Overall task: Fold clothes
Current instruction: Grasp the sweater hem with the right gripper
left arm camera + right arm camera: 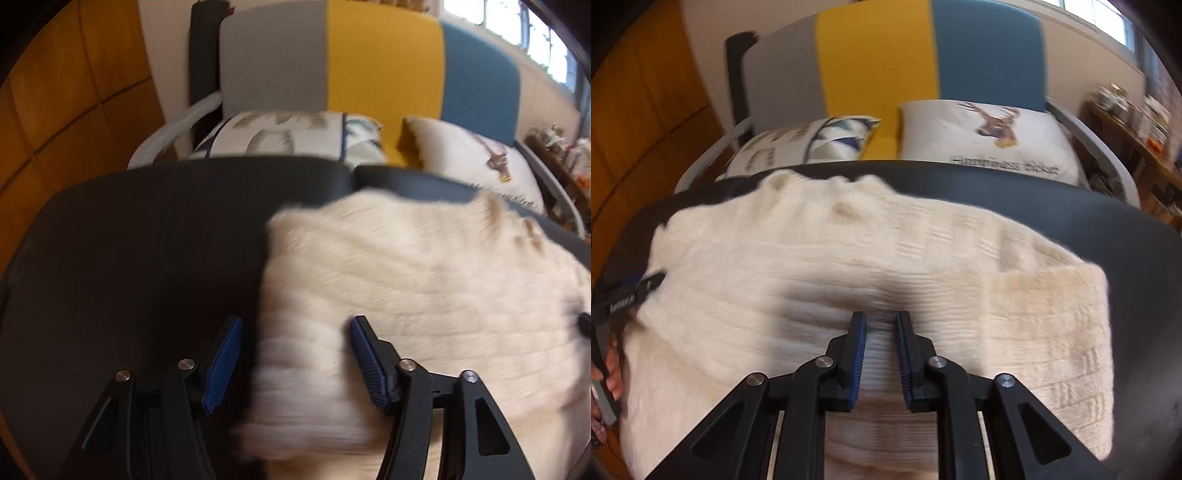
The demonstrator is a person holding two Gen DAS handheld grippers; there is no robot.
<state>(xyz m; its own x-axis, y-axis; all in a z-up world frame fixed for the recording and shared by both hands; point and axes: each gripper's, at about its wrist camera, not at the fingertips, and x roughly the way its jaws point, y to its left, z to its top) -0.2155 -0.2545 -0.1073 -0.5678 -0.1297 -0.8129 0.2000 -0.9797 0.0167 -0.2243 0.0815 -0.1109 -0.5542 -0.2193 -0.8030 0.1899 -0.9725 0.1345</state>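
Note:
A cream knitted sweater (923, 258) lies spread on a dark round table (1126, 229). My right gripper (881, 321) sits over its near edge with a raised fold of knit between its narrowly parted blue pads. My left gripper (295, 325) is wide open at the sweater's left edge (406, 277), with a blurred fold of knit between its pads (225, 354); the left pad is over bare table (129, 240). The left gripper also shows at the left edge of the right wrist view (631, 291).
Behind the table stands a sofa (879, 66) with grey, yellow and blue panels and two printed cushions (990, 136). Orange wooden panels (66, 110) are to the left. A cluttered shelf (1137, 129) is at the right.

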